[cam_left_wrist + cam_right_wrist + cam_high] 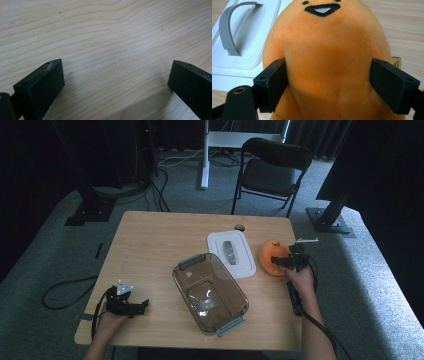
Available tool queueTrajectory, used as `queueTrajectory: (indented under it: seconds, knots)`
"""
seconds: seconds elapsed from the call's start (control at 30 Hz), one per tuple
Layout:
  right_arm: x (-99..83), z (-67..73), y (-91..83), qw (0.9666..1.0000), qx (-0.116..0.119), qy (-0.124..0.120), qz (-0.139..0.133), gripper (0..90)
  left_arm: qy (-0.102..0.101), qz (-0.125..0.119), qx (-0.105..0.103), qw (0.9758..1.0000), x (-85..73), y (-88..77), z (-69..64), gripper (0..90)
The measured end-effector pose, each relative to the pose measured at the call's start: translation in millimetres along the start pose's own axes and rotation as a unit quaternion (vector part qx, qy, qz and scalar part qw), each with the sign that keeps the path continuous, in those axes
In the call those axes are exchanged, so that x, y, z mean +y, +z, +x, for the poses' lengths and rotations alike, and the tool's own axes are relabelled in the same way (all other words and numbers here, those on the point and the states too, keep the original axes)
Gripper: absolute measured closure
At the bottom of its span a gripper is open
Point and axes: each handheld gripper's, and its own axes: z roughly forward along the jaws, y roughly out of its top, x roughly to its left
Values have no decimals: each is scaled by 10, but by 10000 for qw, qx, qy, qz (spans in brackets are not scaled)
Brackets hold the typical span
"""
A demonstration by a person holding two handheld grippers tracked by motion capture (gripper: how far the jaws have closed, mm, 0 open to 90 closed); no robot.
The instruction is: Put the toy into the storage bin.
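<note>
Right gripper: the right gripper (pixel 328 82) has a jaw on each side of the orange plush toy (pixel 329 57), both pads pressing into its soft flanks, so it grips the toy.
Plush toy, place: in the high view the orange plush toy (pixel 272 256) lies near the table's right edge, just beside the white lid (pixel 231 253).
Plush toy, hidden: its lower body is cut off at the bottom of the right gripper view; only the stitched black mouth shows of its face, the eyes being cropped at the top. A small tag peeks out behind the right-hand jaw, its print too small to read.
Left gripper: the left gripper (pixel 141 305) rests at the table's near left corner, jaws spread wide with bare wood between them, holding nothing.
Left gripper, hidden: in its own view both jaws are cropped by the frame edges.
Container: a clear tinted plastic container (pixel 210 293) with grey end clips sits mid-table, open. Its bottom glints; whether anything lies inside is hard to tell.
Lid: the grey handle (pixel 228 27) arches over the white lid (pixel 252 57), whose far edges are cut off.
Surface: a light wooden table (pixel 150 245) with visible grain.
Room: grey carpet, dark curtains, a black folding chair (pixel 272 170) behind the table, cables on the floor; the corners are too dark to make out.
</note>
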Motion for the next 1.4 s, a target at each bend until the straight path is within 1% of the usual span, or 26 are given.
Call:
queueTrajectory:
  seconds: [0.13,0.23,0.27,0.3,0.33,0.37,0.43,0.5,0.57,0.6,0.67,0.7,0.73,0.8,0.83,0.93,1.07,1.2,1.3,1.4]
  knots:
    - [-21,37,27,9999,46,-61,101,166,1,0,0,10000,0,0,0,10]
    - [-30,64,44,9998,19,-125,157,167,1,-1,0,10000,0,0,0,10]
    - [-34,71,44,9997,9,-201,137,179,0,0,0,10000,0,0,0,10]
    - [-38,75,42,9997,4,-210,129,199,0,0,0,10000,0,0,0,10]
    - [-44,76,33,9997,-1,-230,99,239,1,0,0,10000,0,0,0,10]
    - [-51,77,21,9997,-24,-245,41,296,0,0,0,10000,0,0,0,10]
    - [-65,66,-10,9999,19,-159,-50,399,0,-1,-1,10000,0,0,0,10]
    - [-79,83,-50,9998,-23,-198,-79,466,0,0,0,10000,0,0,0,10]
    - [-77,106,-81,9995,-126,-279,-80,560,-1,-1,0,10000,0,0,0,9]
    - [-69,107,-107,9995,-121,-255,-133,592,1,0,0,10000,0,0,0,10]
    - [-51,107,-152,9996,-132,-198,-179,628,0,0,0,10000,0,0,0,10]
    - [-46,100,-174,9996,-103,-128,-211,644,0,0,0,10000,0,0,0,10]
    - [-42,93,-190,9996,-121,-124,-240,660,0,0,-1,10000,0,0,0,10]
    - [-37,91,-212,9995,-139,-131,-261,669,1,1,-1,10000,0,0,0,10]
    - [-25,98,-273,9993,-138,-131,-322,686,0,0,0,10000,0,0,0,10]
    - [6,126,-369,9989,-94,-192,-411,686,0,0,0,10000,0,0,0,10]
    - [57,198,-520,9980,11,-353,-524,686,-1,0,-1,10000,0,0,0,10]
    - [90,314,-662,9965,126,-541,-623,687,-2,0,0,10000,0,0,0,10]
    - [101,427,-765,9944,280,-710,-736,687,-1,0,-1,10000,0,0,0,10]
    - [122,550,-868,9918,494,-834,-831,687,-1,1,0,10000,0,0,0,10]
